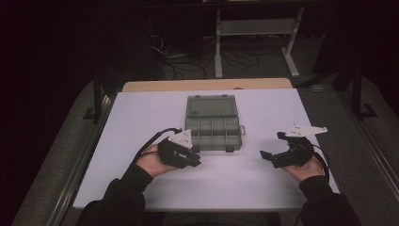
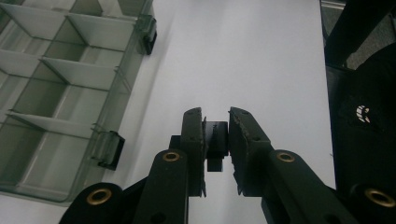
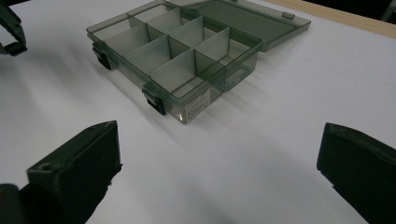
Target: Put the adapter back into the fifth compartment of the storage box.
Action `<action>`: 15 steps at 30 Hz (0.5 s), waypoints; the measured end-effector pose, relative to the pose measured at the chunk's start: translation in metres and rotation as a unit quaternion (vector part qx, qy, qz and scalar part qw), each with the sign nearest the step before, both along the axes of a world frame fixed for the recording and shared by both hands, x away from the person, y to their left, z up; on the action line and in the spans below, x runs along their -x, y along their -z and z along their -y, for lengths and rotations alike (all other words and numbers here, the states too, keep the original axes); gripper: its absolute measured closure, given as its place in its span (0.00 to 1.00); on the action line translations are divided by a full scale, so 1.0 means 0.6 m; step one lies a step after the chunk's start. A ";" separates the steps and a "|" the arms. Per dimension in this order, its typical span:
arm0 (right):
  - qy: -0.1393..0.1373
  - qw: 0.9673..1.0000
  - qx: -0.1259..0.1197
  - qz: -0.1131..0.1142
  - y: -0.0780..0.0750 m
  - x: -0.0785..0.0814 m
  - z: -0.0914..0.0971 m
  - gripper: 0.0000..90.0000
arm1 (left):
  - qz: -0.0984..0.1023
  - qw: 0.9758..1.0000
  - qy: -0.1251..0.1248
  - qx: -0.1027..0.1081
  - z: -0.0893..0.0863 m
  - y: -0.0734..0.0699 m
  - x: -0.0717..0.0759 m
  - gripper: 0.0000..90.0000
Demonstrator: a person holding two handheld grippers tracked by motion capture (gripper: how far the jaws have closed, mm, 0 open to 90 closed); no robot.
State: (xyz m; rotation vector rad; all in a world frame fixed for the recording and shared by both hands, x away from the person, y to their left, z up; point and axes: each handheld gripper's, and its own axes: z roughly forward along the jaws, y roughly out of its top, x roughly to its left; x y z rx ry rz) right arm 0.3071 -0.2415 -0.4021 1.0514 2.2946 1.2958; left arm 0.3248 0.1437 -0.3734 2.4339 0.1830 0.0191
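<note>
Dark room hides floor clutter; organizer box (image 1: 214, 123) open, compartment contents unclear

Tabletop (image 1: 141, 117): white sheet, wooden edge at your 12 o'clock.
Metal frame (image 1: 254, 28): floor beyond, with cables (image 1: 188, 61).

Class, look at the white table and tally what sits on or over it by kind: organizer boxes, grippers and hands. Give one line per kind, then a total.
Organizer box (clear, lid open, compartments empty): 1
Grippers: 2, the left gripper and the right gripper
Hands holding them: 2, the left hand and the right hand
Total: 5
</note>
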 end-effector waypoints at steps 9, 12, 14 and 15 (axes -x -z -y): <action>0.003 1.000 -0.004 0.004 -0.001 0.000 0.002 0.00 | 0.002 1.000 -0.011 -0.003 -0.007 -0.011 -0.015 0.85; 0.002 1.000 -0.002 0.002 0.000 0.000 0.001 0.00 | 0.001 1.000 -0.012 -0.005 -0.006 -0.019 -0.024 0.85; 0.002 1.000 -0.002 0.002 0.000 0.000 0.001 0.00 | 0.001 1.000 -0.013 -0.005 -0.006 -0.021 -0.026 0.85; 0.002 1.000 -0.002 0.002 0.000 0.000 0.000 0.00 | 0.001 1.000 -0.013 -0.005 -0.006 -0.021 -0.026 0.85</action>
